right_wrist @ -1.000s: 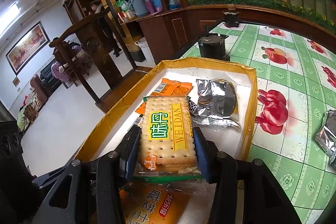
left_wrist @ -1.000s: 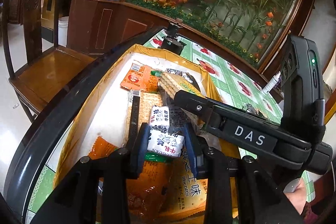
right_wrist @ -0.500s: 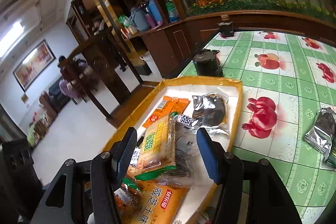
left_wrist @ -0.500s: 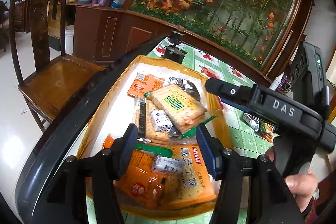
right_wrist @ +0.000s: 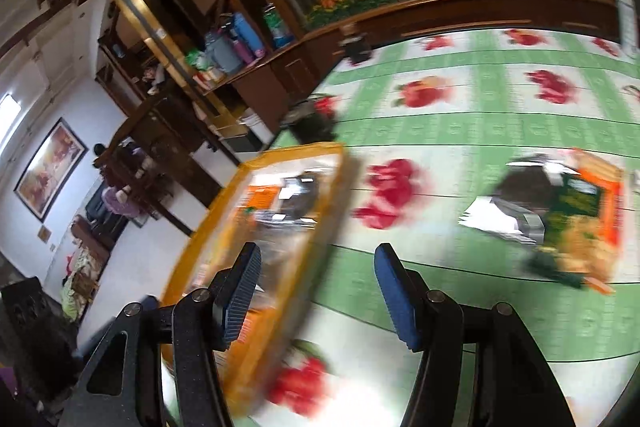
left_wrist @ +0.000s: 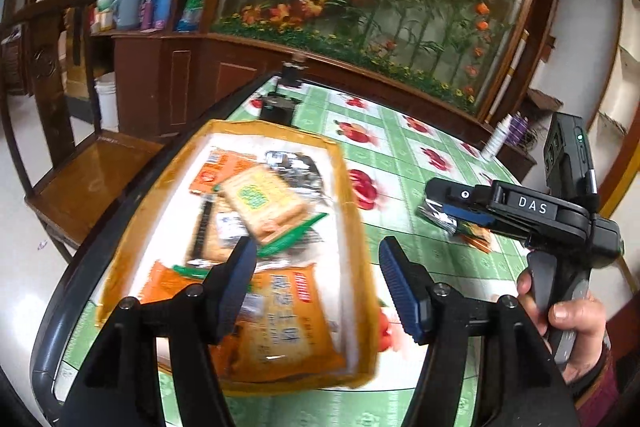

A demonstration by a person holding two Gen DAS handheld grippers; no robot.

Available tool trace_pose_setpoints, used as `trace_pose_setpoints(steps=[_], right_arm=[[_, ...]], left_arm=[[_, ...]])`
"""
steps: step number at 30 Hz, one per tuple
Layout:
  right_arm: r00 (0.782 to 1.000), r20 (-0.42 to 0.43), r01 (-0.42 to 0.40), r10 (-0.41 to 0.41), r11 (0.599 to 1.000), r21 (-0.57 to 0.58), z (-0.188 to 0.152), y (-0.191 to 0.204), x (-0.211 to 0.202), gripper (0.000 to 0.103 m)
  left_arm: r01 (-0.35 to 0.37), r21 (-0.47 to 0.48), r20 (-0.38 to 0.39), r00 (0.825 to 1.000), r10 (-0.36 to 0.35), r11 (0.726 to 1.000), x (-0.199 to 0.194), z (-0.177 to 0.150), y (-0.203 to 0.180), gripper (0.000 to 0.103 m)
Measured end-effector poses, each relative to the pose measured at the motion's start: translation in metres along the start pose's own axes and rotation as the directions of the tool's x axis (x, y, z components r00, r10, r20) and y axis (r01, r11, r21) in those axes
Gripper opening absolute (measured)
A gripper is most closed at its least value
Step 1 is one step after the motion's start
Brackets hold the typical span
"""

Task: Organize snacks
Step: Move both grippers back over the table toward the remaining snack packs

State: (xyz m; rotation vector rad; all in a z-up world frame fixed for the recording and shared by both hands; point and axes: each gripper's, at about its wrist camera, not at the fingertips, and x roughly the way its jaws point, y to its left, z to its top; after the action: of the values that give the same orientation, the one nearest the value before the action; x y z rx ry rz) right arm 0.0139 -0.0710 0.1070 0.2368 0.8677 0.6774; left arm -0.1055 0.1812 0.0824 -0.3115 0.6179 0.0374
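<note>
A yellow-rimmed tray (left_wrist: 352, 187) on the green tablecloth holds several snack packs: a cracker pack (left_wrist: 262, 201) on top, an orange biscuit bag (left_wrist: 280, 315) in front, a silver pouch (left_wrist: 292, 163) at the back. My left gripper (left_wrist: 316, 287) is open and empty above the tray's near right corner. My right gripper (right_wrist: 316, 291) is open and empty, seen from the left wrist view (left_wrist: 452, 203) over loose packs. In the right wrist view the tray (right_wrist: 336, 195) is at left and a silver pouch (right_wrist: 516, 203) and an orange-green pack (right_wrist: 584, 219) lie on the cloth at right.
A wooden chair (left_wrist: 92, 167) stands left of the table. A black device (left_wrist: 280, 103) sits behind the tray. A white tube (left_wrist: 496, 143) stands at the table's far right edge. A wooden cabinet with a flower panel (left_wrist: 360, 7) runs behind.
Both grippers let go of their snacks into the tray and opened. Both have pulled back and swung right; the right gripper now points at the loose packs on the cloth.
</note>
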Motion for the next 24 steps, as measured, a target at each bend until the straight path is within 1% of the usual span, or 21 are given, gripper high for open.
trace_pose_setpoints(steps=[2,4,8,11,12,14,17,21,22,24], right_arm=[[0.999,0.015,0.044,-0.044,0.999,0.014,0.002,-0.023,-0.014,0.064],[0.997,0.037,0.068,-0.070,0.997,0.040,0.004,-0.044,-0.028,0.064],[0.986,0.118,0.102,-0.121,0.983,0.155,0.006,-0.099,-0.062,0.064],[0.972,0.135,0.156,-0.194,0.955,0.254,0.009,-0.133,-0.079,0.064],[0.971,0.136,0.153,-0.196,0.949,0.274,0.009,-0.140,-0.081,0.064],[0.972,0.143,0.130,-0.187,0.933,0.334,0.009,-0.156,-0.089,0.064],[0.972,0.137,0.121,-0.189,0.911,0.394,0.007,-0.170,-0.092,0.064],[0.973,0.137,0.113,-0.188,0.897,0.428,0.008,-0.178,-0.094,0.064],[0.972,0.140,0.113,-0.191,0.894,0.433,0.008,-0.179,-0.095,0.064],[0.971,0.145,0.109,-0.190,0.892,0.439,0.008,-0.182,-0.097,0.064]], left_arm=[[0.006,0.025,-0.007,1.000,-0.005,1.000,0.001,-0.001,-0.012,0.063],[0.017,0.044,-0.018,1.000,-0.016,0.999,0.004,-0.003,-0.025,0.063],[0.038,0.086,-0.054,0.998,-0.033,0.996,0.016,-0.007,-0.051,0.063],[0.074,0.127,-0.094,0.994,-0.062,0.989,0.027,-0.012,-0.075,0.063],[0.085,0.139,-0.102,0.992,-0.071,0.987,0.030,-0.013,-0.083,0.063],[0.122,0.161,-0.133,0.986,-0.101,0.979,0.040,-0.016,-0.101,0.063],[0.179,0.183,-0.183,0.972,-0.145,0.967,0.057,-0.014,-0.123,0.063],[0.219,0.220,-0.230,0.959,-0.168,0.950,0.081,-0.002,-0.155,0.063],[0.241,0.229,-0.251,0.951,-0.182,0.943,0.091,0.003,-0.166,0.063],[0.260,0.239,-0.293,0.938,-0.185,0.935,0.112,0.010,-0.184,0.063]])
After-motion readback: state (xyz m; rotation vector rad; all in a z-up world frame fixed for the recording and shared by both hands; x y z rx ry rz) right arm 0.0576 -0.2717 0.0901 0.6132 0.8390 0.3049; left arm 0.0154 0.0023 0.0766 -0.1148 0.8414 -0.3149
